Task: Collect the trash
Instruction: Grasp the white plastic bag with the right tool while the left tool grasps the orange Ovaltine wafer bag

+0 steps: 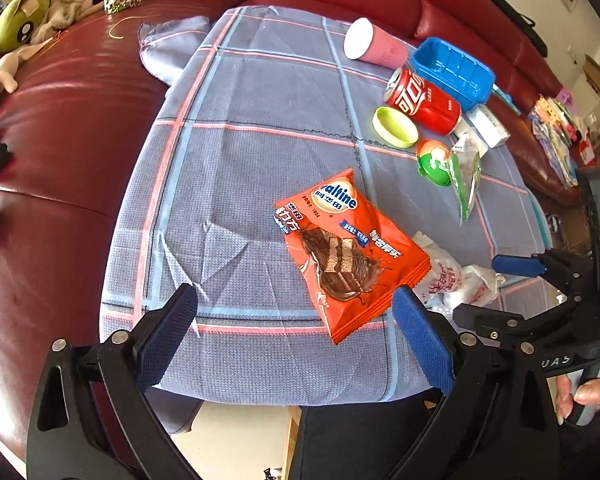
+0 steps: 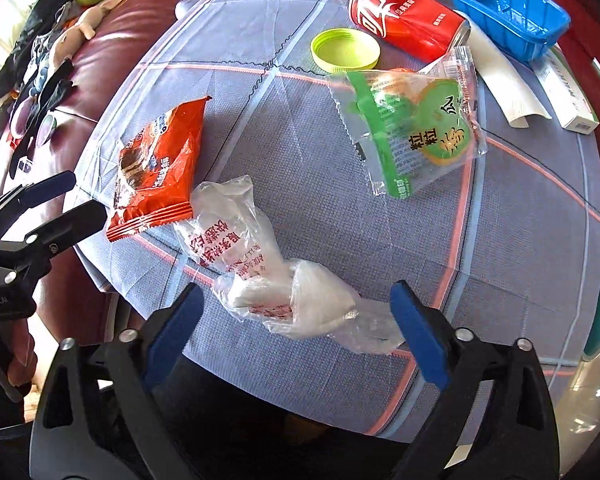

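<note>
An orange Ovaltine wrapper (image 1: 348,256) (image 2: 160,168) lies flat near the table's front edge. My left gripper (image 1: 296,304) (image 2: 86,196) hovers open above its near end, its right finger beside the wrapper's corner and nothing between the pads. Beside the wrapper lies a crumpled clear plastic bag with red print (image 1: 452,280) (image 2: 260,264). My right gripper (image 2: 296,292) (image 1: 480,290) points down over the bag. It is open, the bag sits between its fingers, and the pads stand apart from it. A green snack packet (image 1: 464,172) (image 2: 416,128) lies farther back.
On the plaid-clothed table (image 1: 260,160) at the back right are a red cola can (image 1: 424,100) on its side, a green lid (image 1: 396,126), a blue tray (image 1: 452,68), a pink cup (image 1: 376,44) and a white box (image 1: 488,124). A red sofa (image 1: 60,120) with plush toys wraps around.
</note>
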`<state>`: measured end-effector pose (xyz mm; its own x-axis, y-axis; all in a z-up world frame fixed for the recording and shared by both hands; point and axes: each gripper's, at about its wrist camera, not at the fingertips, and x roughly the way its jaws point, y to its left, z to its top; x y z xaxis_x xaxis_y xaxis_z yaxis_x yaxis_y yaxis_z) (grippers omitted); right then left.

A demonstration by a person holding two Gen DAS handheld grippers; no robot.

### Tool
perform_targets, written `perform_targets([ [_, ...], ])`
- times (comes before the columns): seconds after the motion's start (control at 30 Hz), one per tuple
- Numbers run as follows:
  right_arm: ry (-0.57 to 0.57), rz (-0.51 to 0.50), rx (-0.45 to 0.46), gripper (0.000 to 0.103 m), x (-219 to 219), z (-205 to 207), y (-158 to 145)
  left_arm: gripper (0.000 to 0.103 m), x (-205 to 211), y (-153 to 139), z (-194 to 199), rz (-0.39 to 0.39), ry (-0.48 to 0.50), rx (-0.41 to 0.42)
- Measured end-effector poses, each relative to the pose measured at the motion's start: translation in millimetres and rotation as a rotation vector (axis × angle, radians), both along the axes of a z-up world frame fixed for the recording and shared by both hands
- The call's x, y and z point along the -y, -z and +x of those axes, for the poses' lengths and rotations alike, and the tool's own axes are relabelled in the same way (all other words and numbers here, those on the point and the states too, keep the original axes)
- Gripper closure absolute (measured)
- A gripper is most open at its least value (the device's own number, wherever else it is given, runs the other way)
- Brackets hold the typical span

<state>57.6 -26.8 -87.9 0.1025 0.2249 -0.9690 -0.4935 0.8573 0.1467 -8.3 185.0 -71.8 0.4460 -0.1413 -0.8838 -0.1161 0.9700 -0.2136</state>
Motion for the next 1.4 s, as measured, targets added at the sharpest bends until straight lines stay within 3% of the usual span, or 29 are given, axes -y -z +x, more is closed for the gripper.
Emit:
perform_targets([
  [0.03, 0.000, -0.002, -0.006, 0.032, 1.6, 1.2, 2.8, 0.005, -0.3, 0.3, 1.6, -0.006, -0.002, -0.002],
  [0.27, 0.029, 0.021, -0.011, 0.056, 26.9, 2.4, 0.4, 0.005, 15.0, 6.0, 17.0, -0.026, 0.018, -0.012],
  [0.53, 0.174, 0.045, 0.000, 0.056, 82.1, 24.6, -8.8, 0.005, 49.8, 16.2, 26.1, -0.046, 0.068, -0.030],
  [0.73, 0.236, 0.053, -0.001, 0.056, 110.4, 32.8, -10.2, 0.005, 86.6, 26.4, 30.2, 0.004, 0.150, -0.056],
  [1.03, 0.275, 0.071, 0.003, 0.056, 133.1, 33.7, -12.0, 0.006, 99.0, 32.1, 61.1, 0.022, 0.013, -0.030],
  [1.07, 0.274, 0.072, 0.005, 0.056, 133.6, 33.3, -12.2, 0.012, 102.0, 31.4, 61.9, 0.041, 0.015, -0.024],
  [1.1, 0.274, 0.074, 0.007, 0.056, 135.3, 32.8, -13.1, 0.024, 105.4, 30.3, 61.7, 0.075, 0.017, -0.013],
  [1.17, 0.281, 0.081, 0.010, 0.055, 139.8, 33.2, -15.4, 0.035, 112.6, 29.9, 63.1, 0.126, 0.032, -0.003],
  [1.33, 0.282, 0.114, 0.014, 0.055, 145.8, 34.0, -21.5, 0.073, 109.8, 23.7, 63.4, 0.112, 0.034, 0.009],
  [1.37, 0.280, 0.121, 0.014, 0.055, 146.4, 33.5, -22.7, 0.086, 106.9, 21.2, 60.7, 0.119, 0.032, 0.010],
  [1.4, 0.277, 0.126, 0.014, 0.055, 146.9, 33.4, -24.3, 0.090, 106.8, 18.4, 60.7, 0.118, 0.033, 0.014],
])
